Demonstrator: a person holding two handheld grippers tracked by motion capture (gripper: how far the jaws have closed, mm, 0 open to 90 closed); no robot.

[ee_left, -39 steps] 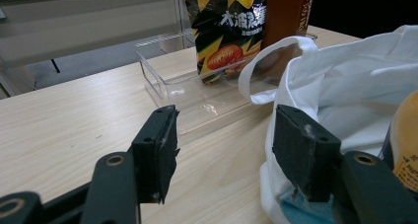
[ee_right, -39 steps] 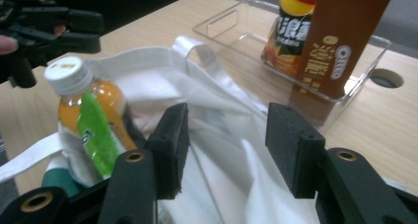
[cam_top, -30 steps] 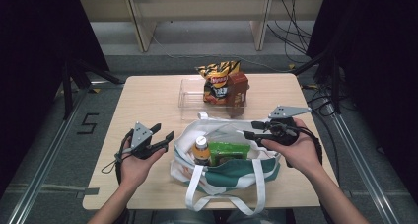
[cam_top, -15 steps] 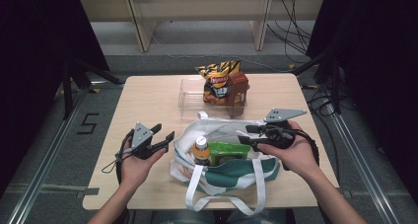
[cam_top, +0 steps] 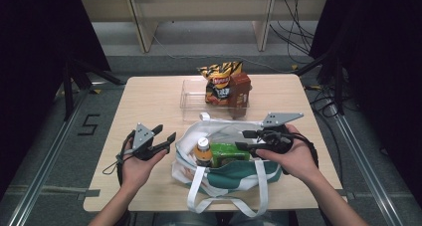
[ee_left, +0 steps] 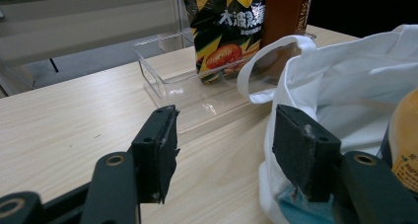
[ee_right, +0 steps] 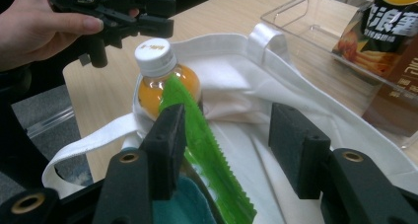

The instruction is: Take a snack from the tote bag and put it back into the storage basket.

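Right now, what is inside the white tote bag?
In the white tote bag stand an orange drink bottle with a white cap and a green packet. The fabric hides their lower parts and anything beneath them.

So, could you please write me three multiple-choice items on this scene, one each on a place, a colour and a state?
1. Where does the chip bag stand?
A. In the clear bin
B. In the tote bag
C. On the floor

2. What colour is the packet beside the orange bottle in the tote bag?
A. Red
B. Green
C. Blue

3. How does the right gripper stand?
A. Shut on the bottle
B. Shut on a bag handle
C. Jaws apart over the tote bag

Answers:
1. A: the bag stands upright inside the clear walls, next to a brown carton.
2. B: the packet is bright green with a serrated edge.
3. C: a gap shows between the pads, which press on nothing.
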